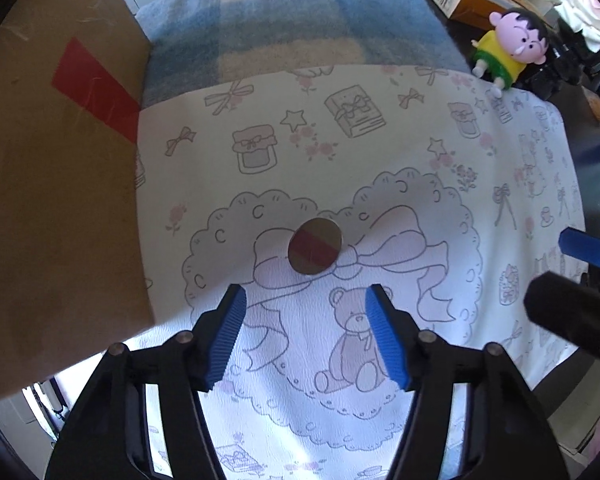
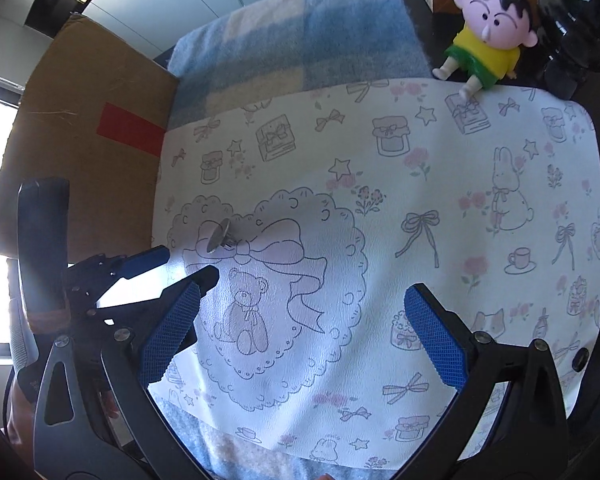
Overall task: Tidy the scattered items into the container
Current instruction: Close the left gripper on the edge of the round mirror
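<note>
A small round mirror (image 1: pixel 315 246) stands tilted on the printed white mat (image 1: pixel 440 208), reflecting the box's red tape. It also shows edge-on in the right wrist view (image 2: pixel 219 235). My left gripper (image 1: pixel 305 334) is open and empty, just short of the mirror, its blue pads (image 1: pixel 228 338) either side of the line to it. My right gripper (image 2: pixel 300 330) is open and empty over the mat, right of the left gripper (image 2: pixel 172 264). A cardboard box (image 1: pixel 48 200) with red tape stands at the left, also in the right wrist view (image 2: pixel 80 152).
A cartoon boy figurine (image 1: pixel 508 46) in a yellow shirt sits at the mat's far right corner, seen also in the right wrist view (image 2: pixel 486 32). A blue checked blanket (image 1: pixel 292 28) lies beyond the mat. Boxes and clutter sit at the back right.
</note>
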`<act>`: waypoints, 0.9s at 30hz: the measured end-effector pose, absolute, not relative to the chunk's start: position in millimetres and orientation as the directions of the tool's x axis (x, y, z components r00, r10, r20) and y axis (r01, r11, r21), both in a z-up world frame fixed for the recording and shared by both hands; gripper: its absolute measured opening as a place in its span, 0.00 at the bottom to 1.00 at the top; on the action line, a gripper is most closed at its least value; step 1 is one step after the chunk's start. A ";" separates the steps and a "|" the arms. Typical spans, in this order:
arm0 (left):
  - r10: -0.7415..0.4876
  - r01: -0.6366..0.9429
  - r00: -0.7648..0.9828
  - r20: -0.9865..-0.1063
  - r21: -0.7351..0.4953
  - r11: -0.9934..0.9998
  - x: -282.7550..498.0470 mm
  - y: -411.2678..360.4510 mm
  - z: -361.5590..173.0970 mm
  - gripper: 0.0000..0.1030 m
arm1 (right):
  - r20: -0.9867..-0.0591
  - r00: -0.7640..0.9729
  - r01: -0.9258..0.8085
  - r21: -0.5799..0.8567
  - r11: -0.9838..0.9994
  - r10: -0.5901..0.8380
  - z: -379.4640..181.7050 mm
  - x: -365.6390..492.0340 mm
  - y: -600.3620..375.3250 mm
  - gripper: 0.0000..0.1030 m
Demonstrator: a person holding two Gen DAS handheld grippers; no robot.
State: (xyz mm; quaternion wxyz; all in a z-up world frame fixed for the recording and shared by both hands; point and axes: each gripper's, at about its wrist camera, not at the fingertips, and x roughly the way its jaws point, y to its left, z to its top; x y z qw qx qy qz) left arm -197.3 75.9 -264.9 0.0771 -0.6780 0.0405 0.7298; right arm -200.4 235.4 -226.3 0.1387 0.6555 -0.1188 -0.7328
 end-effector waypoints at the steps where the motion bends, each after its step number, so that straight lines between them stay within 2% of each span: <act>1: 0.056 -0.172 -0.062 -0.997 -0.045 -0.984 -199.7 77.3 -268.6 0.59 | -0.927 -0.096 0.043 0.359 -0.932 -0.361 -229.4 -201.7 235.2 1.00; 5: 0.051 -0.173 -0.049 -0.997 -0.042 -0.984 -207.7 79.6 -279.0 0.58 | -0.922 -0.085 0.019 0.377 -0.926 -0.377 -239.5 -208.6 234.2 1.00; 9: 0.042 -0.174 -0.048 -0.998 -0.033 -0.984 -215.5 79.3 -284.0 0.50 | -0.921 -0.076 0.014 0.382 -0.924 -0.382 -247.2 -216.9 232.3 1.00; 14: 0.048 -0.183 -0.040 -0.998 -0.040 -0.982 -220.3 80.0 -290.0 0.49 | -0.919 -0.070 0.004 0.389 -0.921 -0.389 -253.5 -224.1 232.3 1.00; 18: 0.061 -0.196 -0.032 -0.998 -0.053 -0.979 -218.5 83.1 -293.0 0.34 | -0.917 -0.072 0.000 0.393 -0.919 -0.392 -254.6 -229.0 232.3 1.00; 27: 0.104 -0.182 -0.022 -0.994 -0.099 -0.978 -215.1 81.2 -292.5 0.23 | -0.916 -0.076 -0.003 0.395 -0.919 -0.394 -254.0 -233.5 231.8 1.00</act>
